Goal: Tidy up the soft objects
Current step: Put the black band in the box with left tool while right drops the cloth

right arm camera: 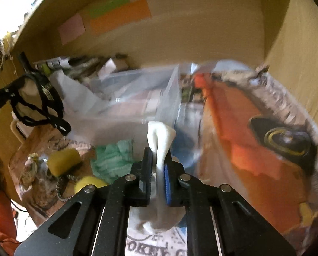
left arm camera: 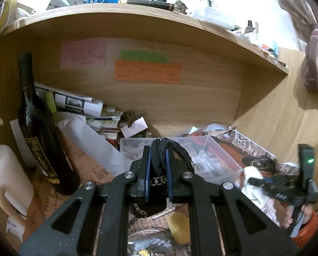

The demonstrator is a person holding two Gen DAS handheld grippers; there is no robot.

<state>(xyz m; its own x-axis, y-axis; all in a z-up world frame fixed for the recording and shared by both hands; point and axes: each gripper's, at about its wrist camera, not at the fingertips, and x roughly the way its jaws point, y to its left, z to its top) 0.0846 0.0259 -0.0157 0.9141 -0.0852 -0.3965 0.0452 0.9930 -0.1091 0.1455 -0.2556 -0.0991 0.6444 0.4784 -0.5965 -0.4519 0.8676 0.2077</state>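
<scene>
My left gripper (left arm camera: 158, 149) is shut on a black fabric piece (left arm camera: 162, 155) with a chain trim, held just in front of a clear plastic bin (left arm camera: 214, 162). My right gripper (right arm camera: 159, 151) is shut on a white cloth (right arm camera: 160, 136), which hangs below the fingers. It is near the same clear bin (right arm camera: 142, 98). The right gripper with the white cloth also shows in the left wrist view (left arm camera: 263, 185). The left gripper with the black fabric shows in the right wrist view (right arm camera: 39, 104). Two yellow sponges (right arm camera: 63, 162) and a green cloth (right arm camera: 112, 160) lie on the newspaper.
A dark wine bottle (left arm camera: 37, 123) and a white candle (left arm camera: 9, 177) stand at the left. Stacked papers (left arm camera: 90, 111) fill the back left corner. An orange printed bag (right arm camera: 255, 140) lies at the right. A wooden shelf (left arm camera: 137, 19) overhangs the nook.
</scene>
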